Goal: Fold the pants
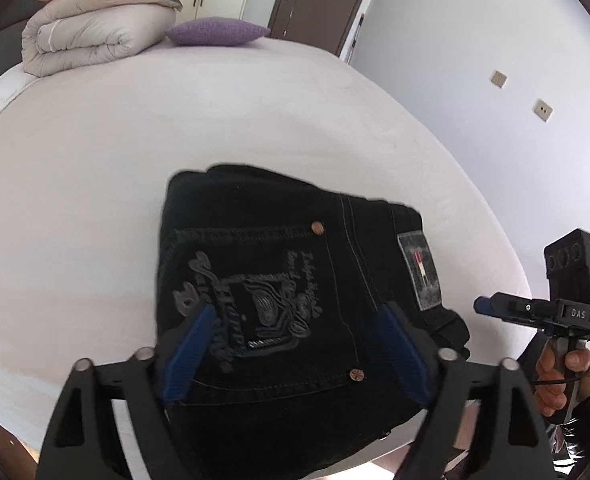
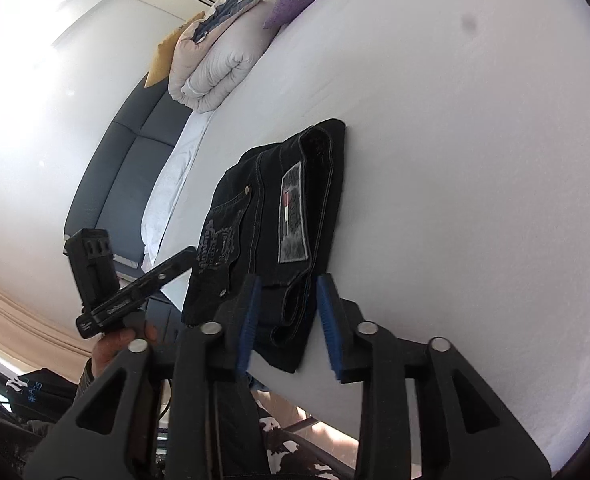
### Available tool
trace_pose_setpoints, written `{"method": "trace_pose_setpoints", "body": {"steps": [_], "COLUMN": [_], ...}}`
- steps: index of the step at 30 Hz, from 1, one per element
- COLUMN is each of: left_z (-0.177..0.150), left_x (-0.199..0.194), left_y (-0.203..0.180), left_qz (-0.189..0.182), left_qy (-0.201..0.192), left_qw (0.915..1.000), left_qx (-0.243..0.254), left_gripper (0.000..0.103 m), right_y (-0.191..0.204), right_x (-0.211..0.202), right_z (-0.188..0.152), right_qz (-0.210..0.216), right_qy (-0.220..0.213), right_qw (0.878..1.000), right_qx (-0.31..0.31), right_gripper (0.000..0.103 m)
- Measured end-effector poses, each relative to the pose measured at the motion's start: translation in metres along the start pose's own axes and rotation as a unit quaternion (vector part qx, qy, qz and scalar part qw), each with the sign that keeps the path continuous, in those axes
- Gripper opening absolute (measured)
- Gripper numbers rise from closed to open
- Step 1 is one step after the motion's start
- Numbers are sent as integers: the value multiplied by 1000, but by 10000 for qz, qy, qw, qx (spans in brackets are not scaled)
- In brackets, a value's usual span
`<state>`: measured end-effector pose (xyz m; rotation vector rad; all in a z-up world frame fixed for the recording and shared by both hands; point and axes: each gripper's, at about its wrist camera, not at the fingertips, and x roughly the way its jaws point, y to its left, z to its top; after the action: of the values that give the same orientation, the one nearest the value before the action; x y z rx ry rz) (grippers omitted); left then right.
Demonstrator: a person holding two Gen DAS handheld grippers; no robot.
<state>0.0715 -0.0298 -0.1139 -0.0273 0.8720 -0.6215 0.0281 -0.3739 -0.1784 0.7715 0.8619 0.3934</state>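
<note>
left wrist: pants (image 1: 279,280) near edge hidden

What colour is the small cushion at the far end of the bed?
Purple; the cushion shows best in the left wrist view.

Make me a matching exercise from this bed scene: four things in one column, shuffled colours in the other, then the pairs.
Things:
1. pants
2. small pillow
3. rolled duvet
4. tool pads

Colours:
A. blue
B. beige
C. black
D. purple

Pairs: 1-C, 2-D, 3-B, 4-A
</note>
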Motion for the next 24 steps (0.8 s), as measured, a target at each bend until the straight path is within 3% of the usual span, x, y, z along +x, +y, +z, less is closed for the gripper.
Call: {"method": "trace_pose_setpoints", "body": {"steps": [1,2,4,7,13,15,18,19,21,24], "left_z": [4,8,14,16,9,11,17,17,19,20], "left_x": [-8,-13,-12,5,55,60,66,69,75,77], "left_y": [11,25,50,92,116,111,104,101,96,93], "left_qz": [3,9,-60,-511,-917,-937,-1061,-1076,-1002,-957], "left_qy": [-170,-275,-265,17,912,983,1159,1219,1294,1306], "left_qw": [9998,9994,9982,9917,9807,9817,9796,9791,9799,9800], "left_qx": [-97,-230,-530,-1176,-1469,-1338,-1255,-1221,-1138,-1160], "left_gripper": [103,103,103,101,82,81,57,53,52,45], "right_y": [-3,-3,-6,-19,-21,-19,-15,-14,-13,-16], "right_x": [0,0,7,22,58,70,88,93,103,111], "right_z": [4,7,16,28,48,54,59,60,63,63], "right_qz": [-57,-83,-38,-106,43,-12,-133,-156,-248,-187], "right_qy": [-14,-70,-84,148,518,645,791,819,876,815], "right_qw": [10000,9999,9999,9993,9966,9955,9936,9932,9926,9926], "right_qx": [34,60,140,326,643,697,800,812,802,885], "right_gripper": [66,68,68,68,66,62,53,47,36,27]}}
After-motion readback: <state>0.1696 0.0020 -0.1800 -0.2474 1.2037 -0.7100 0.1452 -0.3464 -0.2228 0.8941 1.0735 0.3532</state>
